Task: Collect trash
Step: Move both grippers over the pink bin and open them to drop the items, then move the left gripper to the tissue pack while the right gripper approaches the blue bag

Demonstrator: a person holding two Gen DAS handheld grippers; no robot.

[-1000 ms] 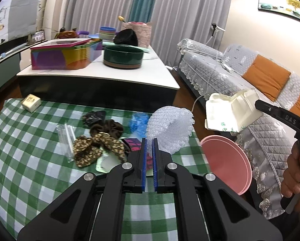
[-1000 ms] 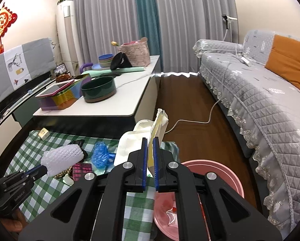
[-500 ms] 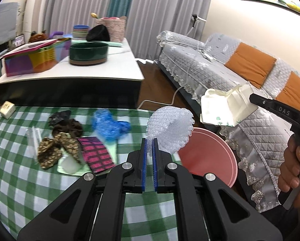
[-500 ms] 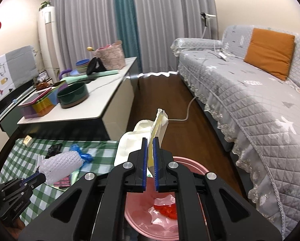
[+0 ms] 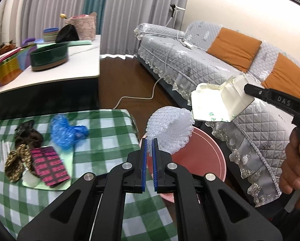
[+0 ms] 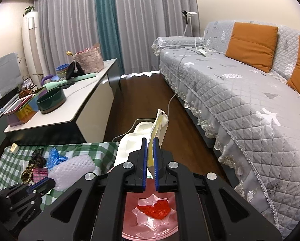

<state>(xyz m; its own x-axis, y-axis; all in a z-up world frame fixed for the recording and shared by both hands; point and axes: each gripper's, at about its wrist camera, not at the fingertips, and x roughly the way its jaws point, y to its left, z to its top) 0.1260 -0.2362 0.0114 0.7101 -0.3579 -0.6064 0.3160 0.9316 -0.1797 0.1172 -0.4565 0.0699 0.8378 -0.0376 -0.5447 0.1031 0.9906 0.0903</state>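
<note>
Living room setup: grey curtains (image 6: 69, 30) with a teal strip (image 6: 106, 24) at 12 o'clock, dark wood floor (image 6: 147, 92), grey quilted sofa (image 6: 240, 92) with orange cushions (image 6: 252, 40) at 2 o'clock, white-topped counter (image 6: 73, 108) at 10 o'clock, cream walls.

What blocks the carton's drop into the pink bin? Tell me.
Nothing visible. The right claw holds the cream carton above the pink bin, whose mouth lies open below; only red wrapper and clear plastic lie at its bottom.
</note>
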